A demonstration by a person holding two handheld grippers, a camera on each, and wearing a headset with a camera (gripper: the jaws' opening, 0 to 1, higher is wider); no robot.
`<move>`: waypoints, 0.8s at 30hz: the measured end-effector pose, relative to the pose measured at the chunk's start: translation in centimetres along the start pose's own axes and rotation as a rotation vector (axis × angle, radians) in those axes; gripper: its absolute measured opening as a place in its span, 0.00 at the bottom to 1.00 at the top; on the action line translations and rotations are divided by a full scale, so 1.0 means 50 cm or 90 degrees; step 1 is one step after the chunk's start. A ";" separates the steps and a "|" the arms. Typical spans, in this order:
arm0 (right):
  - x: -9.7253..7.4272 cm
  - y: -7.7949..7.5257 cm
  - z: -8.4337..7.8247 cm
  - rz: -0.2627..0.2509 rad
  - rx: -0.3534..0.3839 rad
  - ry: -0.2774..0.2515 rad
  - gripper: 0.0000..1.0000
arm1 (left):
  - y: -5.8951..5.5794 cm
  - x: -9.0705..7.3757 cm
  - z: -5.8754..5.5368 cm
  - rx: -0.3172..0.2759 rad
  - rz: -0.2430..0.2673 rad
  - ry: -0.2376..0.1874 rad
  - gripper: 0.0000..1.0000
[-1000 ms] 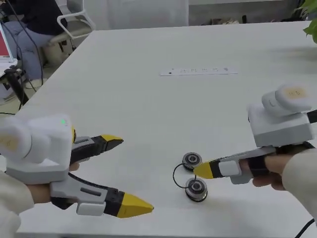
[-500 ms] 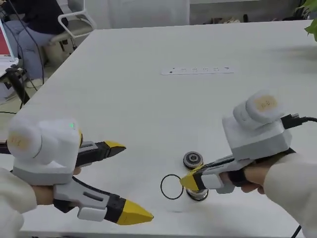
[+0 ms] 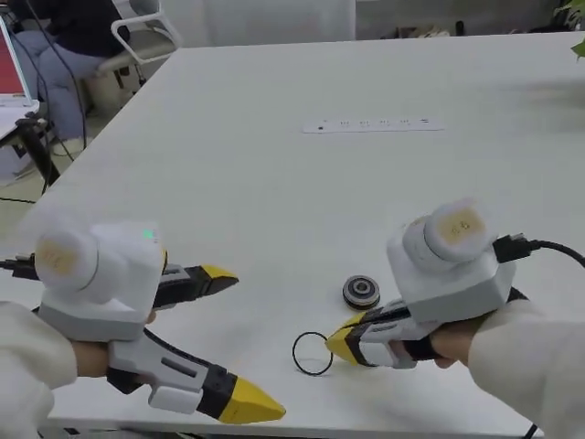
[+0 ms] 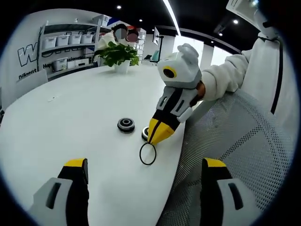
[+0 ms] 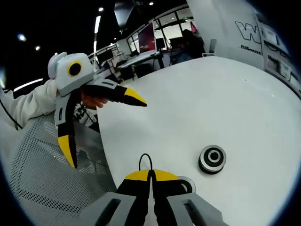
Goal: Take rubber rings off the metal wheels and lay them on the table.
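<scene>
Black rubber ring [image 3: 293, 353] is lying flat on the white table [image 3: 274, 183] close to its near edge, and one side of it is sitting pinched in a gripper's yellow tips.

At the near-left corner, a hand in a pale sleeve is holding the left gripper [image 3: 236, 338] above the table. Its two black, yellow-tipped jaws are standing spread wide apart and gripping nothing. They are pointing across the near edge toward the ring, well apart from it.

Just beside the ring, the right gripper [image 3: 340, 344] is reaching in low over the near edge from the right. Its jaws are pressing tightly together on the ring, and in the right gripper view the thin black loop is curving out from between the two tips.

A small round metal wheel with a dark rim [image 3: 361, 292] is lying flat on the table just beyond the right gripper's jaws, apart from the ring. In the left gripper view a second metal wheel [image 4: 144, 133] is sitting tucked against the right gripper's jaws, partly hidden by them.

Farther in, toward the far edge, a flat white socket strip [image 3: 373, 124] is lying across the table.
</scene>
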State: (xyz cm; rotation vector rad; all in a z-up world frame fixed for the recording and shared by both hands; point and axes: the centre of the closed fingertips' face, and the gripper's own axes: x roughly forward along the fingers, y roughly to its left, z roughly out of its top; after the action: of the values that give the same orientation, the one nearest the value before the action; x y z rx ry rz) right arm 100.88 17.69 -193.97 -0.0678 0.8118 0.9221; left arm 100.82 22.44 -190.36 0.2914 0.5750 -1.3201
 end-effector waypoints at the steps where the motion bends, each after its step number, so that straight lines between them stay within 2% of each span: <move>1: 0.000 -0.002 -0.001 -0.002 -0.003 0.001 0.00 | 0.000 0.001 -0.002 0.000 -0.001 0.004 0.99; 5: 0.000 -0.013 -0.003 -0.021 -0.024 0.004 0.00 | -0.001 0.001 -0.007 0.000 -0.003 0.010 0.99; 11: -0.003 -0.025 -0.002 -0.036 -0.031 0.002 0.00 | -0.005 0.002 -0.012 -0.005 -0.011 0.017 0.99; 16: -0.004 -0.028 -0.002 -0.039 -0.031 0.002 0.00 | -0.005 0.003 -0.011 -0.003 -0.010 0.016 0.99; 19: -0.005 -0.030 0.000 -0.042 -0.032 -0.001 0.04 | -0.005 0.003 -0.012 -0.005 -0.011 0.016 0.99; 24: -0.010 -0.035 0.003 -0.048 -0.029 -0.004 0.03 | -0.005 0.003 -0.012 -0.006 -0.010 0.017 0.99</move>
State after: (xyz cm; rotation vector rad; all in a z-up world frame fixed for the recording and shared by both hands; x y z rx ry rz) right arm 102.07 16.31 -194.01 -0.1351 0.7773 0.8690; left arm 100.45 22.58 -190.91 0.2979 0.6067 -1.3303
